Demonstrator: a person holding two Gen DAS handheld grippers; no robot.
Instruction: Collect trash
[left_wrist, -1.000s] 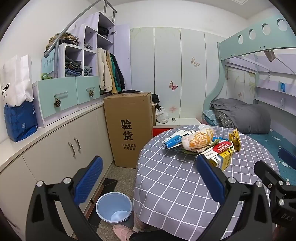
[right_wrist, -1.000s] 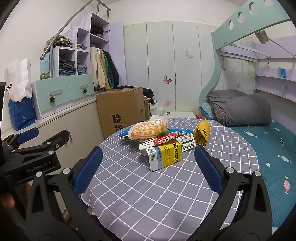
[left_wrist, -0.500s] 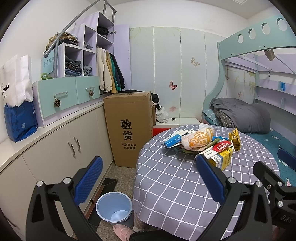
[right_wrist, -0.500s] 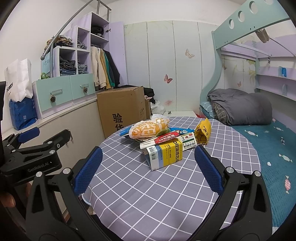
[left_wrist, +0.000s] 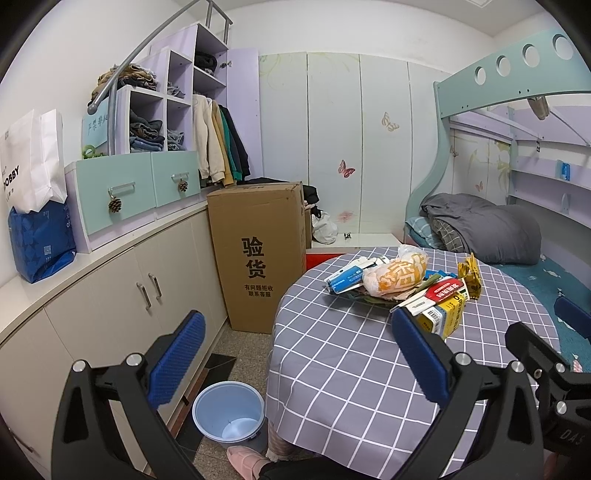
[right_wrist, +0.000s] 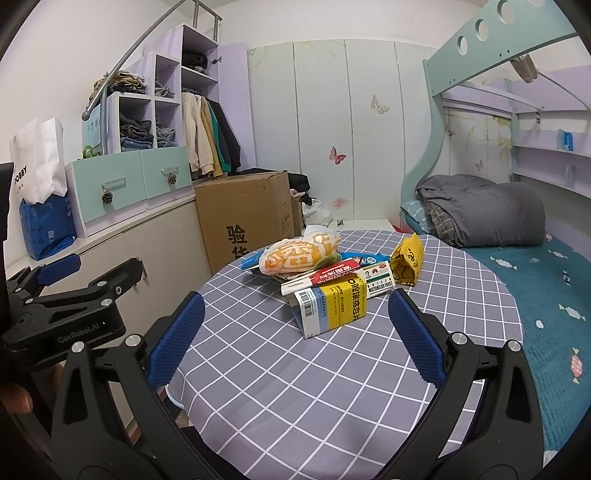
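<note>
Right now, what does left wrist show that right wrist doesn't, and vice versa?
Left wrist only: the blue bin on the floor beside the table, and a pink slipper.
Right wrist only: the green-and-white box face-on.
Both: the checked tablecloth, yellow-and-blue box, orange-printed bag, yellow wrapper, cardboard box. Each sees the other open gripper.

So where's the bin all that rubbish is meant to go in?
The light blue bin stands on the floor in the left wrist view, low and left of the round table, beside the cupboard doors.
</note>
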